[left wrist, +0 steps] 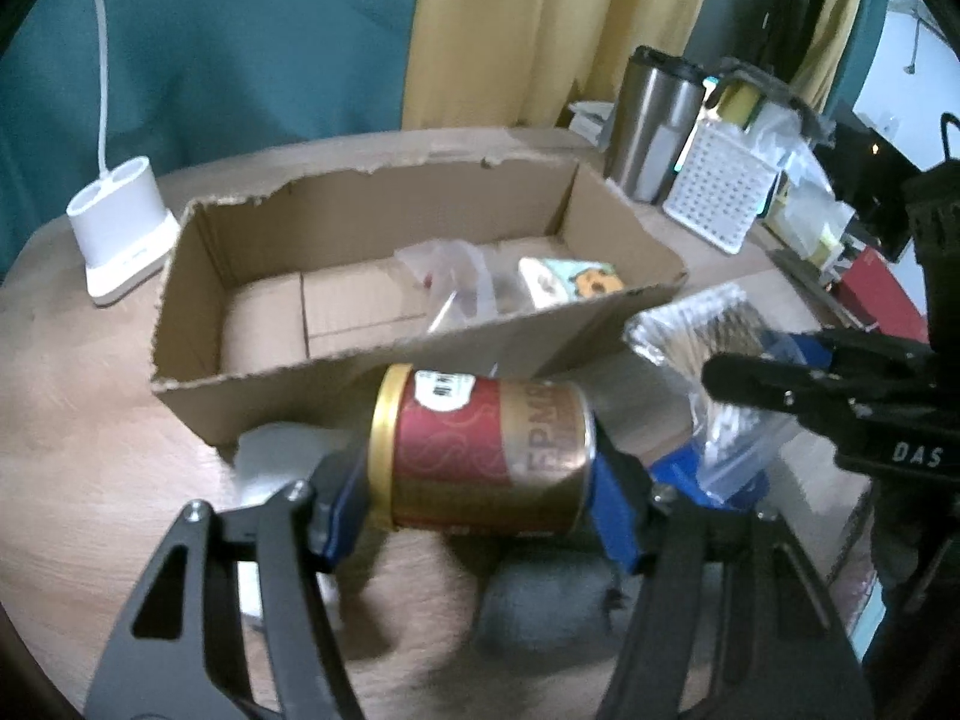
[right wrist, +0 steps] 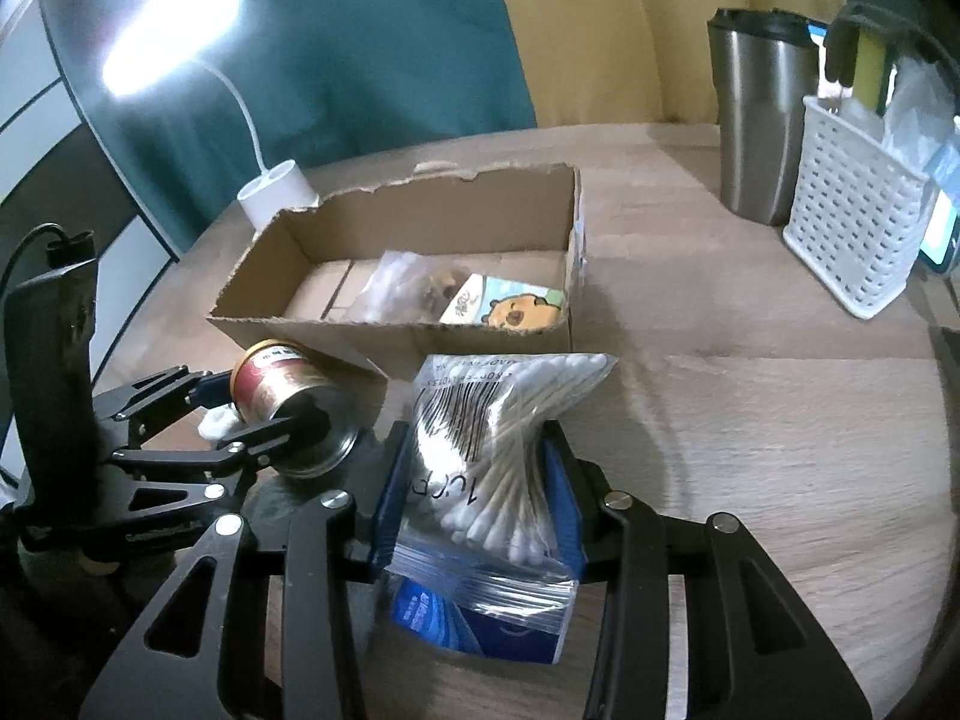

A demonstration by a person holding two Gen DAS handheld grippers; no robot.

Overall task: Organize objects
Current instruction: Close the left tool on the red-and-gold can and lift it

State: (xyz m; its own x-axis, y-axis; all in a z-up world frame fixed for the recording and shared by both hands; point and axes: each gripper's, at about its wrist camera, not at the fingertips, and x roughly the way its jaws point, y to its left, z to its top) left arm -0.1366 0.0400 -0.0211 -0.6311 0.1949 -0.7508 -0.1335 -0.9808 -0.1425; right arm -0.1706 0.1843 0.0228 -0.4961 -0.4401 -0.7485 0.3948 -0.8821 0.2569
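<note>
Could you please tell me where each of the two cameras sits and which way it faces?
Left wrist: on the left tongs, looking down along them at the can they clamp, the box beyond; right tongs at right.
Right wrist: on the right tongs, clamping the swab bag; left tongs at left.
Shared: can, box, tumbler, basket, swab bag.

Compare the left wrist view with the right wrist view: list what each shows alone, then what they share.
Left wrist only: a red item at the far right edge.

Right wrist only: the glowing lamp head, a blue box beneath the swab bag, the can's metal end.

Both: cardboard box, red can in the left gripper, cotton swab bag in the right gripper, steel tumbler, white basket, lamp base.
</note>
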